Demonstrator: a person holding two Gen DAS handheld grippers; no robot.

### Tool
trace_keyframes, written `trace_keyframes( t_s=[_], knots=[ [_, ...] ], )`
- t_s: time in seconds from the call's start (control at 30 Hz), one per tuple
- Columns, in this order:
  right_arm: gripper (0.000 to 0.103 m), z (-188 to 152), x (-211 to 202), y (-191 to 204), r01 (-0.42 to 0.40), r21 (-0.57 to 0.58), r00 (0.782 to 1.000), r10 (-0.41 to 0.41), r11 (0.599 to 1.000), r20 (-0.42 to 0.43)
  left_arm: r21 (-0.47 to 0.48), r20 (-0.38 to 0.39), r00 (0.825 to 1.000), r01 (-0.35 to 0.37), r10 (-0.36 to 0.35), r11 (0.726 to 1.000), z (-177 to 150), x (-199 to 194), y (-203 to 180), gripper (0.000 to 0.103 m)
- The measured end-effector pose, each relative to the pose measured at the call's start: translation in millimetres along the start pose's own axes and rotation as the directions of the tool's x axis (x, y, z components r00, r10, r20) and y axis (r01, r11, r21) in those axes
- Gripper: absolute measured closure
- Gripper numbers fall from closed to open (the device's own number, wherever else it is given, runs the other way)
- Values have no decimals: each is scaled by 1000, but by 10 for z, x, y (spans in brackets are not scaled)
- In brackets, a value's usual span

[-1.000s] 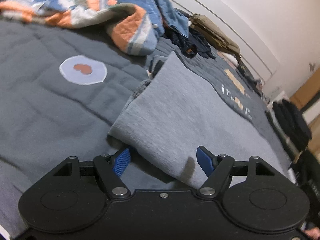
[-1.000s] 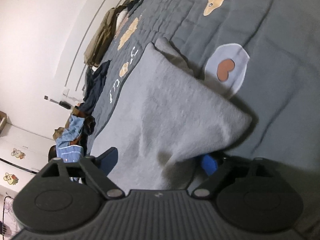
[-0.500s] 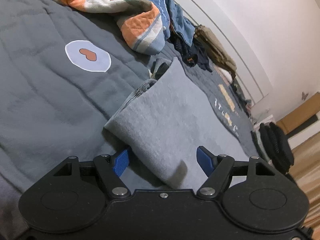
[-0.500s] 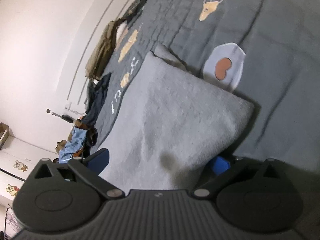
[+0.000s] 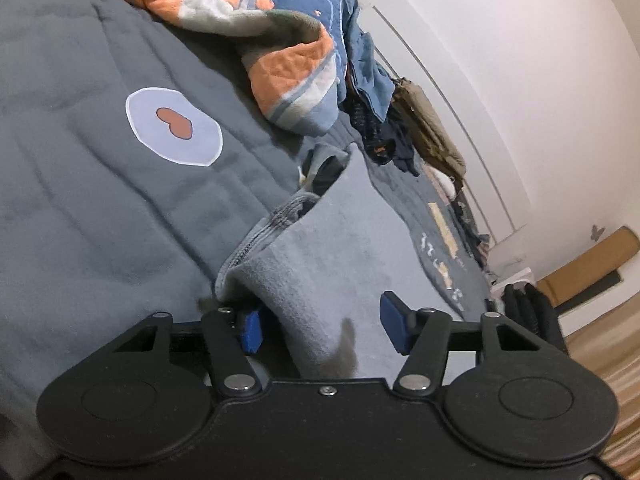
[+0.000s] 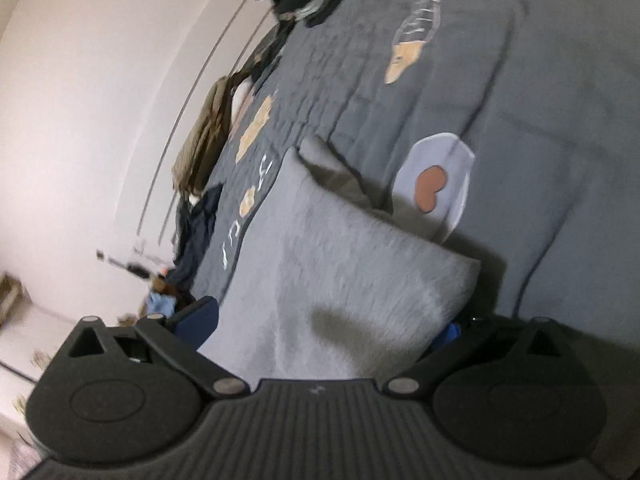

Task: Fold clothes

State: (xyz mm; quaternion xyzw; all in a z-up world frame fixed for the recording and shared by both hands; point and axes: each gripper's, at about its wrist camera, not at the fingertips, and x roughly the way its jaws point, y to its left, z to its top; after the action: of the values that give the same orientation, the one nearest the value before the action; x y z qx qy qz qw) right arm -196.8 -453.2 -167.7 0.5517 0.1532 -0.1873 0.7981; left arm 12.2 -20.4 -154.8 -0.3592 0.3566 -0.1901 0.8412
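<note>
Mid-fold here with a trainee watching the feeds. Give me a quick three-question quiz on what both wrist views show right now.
1. True or false: the jaws of the left gripper are clamped shut on the grey garment.
2. Multiple choice: the oval patch with a heart belongs to A) the grey bedspread, B) the patchwork quilt, C) the wall.
3. Fill in: in the right wrist view, the garment lies between the fingers of the right gripper, whose jaws stand ____.

Key: 1 false, they stand open with the cloth between them; 2 A; 3 open.
</note>
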Motion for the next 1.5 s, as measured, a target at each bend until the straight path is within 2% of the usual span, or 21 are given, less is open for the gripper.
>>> trace_keyframes(
  t_s=[0.1, 0.23, 0.3, 0.33, 0.37, 0.47, 0.53, 0.6, 0.73, 0.8, 0.83, 0.87, 0.9, 0.93, 1.03, 1.23, 1.5],
  knots=[
    [0, -45, 30, 85, 33, -71, 999, -34, 997, -9, 6, 3, 1000, -2, 2, 1000, -4, 51, -4, 46],
    [0, -5, 32, 86, 2, -32, 1000, -3, 999, -20, -4, 17, 1000, 1, -1, 1000, 8, 27, -10, 46],
    [1, 16, 33, 86, -13, -12, 1000, 13, 1000, -24, -4, 27, 1000, -1, 1, 1000, 9, -1, -20, 65],
    [2, 27, 33, 85, -21, -1, 999, 21, 1000, -27, -4, 32, 1000, -1, 2, 1000, 9, -14, -25, 83],
    [2, 37, 34, 85, -28, 9, 999, 29, 1000, -29, -4, 36, 999, -2, 2, 1000, 9, -28, -30, 85],
    [2, 21, 26, 111, -40, -6, 998, 39, 999, -45, -22, 29, 999, -28, 29, 999, -5, -39, -5, 84],
    [2, 6, 45, 94, -16, -10, 998, 16, 1000, -53, -47, 17, 999, -50, 51, 998, -31, -5, 64, 78],
    [2, -3, 56, 76, -13, -6, 999, 13, 1000, -42, -48, 14, 999, -48, 49, 998, -30, 39, 91, 77],
    [1, -19, 60, 93, -9, -11, 999, 8, 1000, -32, -52, 21, 1000, 0, 1, 999, 10, 91, 45, 55],
    [3, -11, 63, 105, -11, -22, 999, 11, 1000, -32, -40, 29, 1000, 1, 0, 999, 9, 104, 14, 56],
    [13, -6, 63, 112, -12, -30, 999, 11, 999, -31, -34, 32, 999, -4, 5, 999, 10, 105, 7, 63],
    [42, 2, 58, 113, -9, -39, 999, 8, 999, -31, -27, 35, 999, -10, 11, 1000, 10, 105, 1, 82],
    [61, 10, 54, 113, -6, -49, 1000, 4, 999, -31, -21, 37, 999, -15, 16, 1000, 11, 106, -6, 85],
    [90, 35, 70, 99, 7, -42, 999, -8, 999, -33, -15, 40, 999, -21, 21, 1000, 11, 106, -13, 86],
    [93, 73, -2, 6, 4, 25, 1000, -3, 1000, -22, 0, 50, 998, -28, 28, 1000, 22, 82, -45, 91],
    [94, 119, -230, 156, -48, 16, 999, 48, 999, 12, -1, 60, 998, -11, 11, 1000, 80, -114, -117, 94],
    [95, 77, -601, 117, -57, 48, 998, 58, 997, -8, 35, 45, 999, -11, 10, 999, 103, -454, -141, 95]
  ],
)
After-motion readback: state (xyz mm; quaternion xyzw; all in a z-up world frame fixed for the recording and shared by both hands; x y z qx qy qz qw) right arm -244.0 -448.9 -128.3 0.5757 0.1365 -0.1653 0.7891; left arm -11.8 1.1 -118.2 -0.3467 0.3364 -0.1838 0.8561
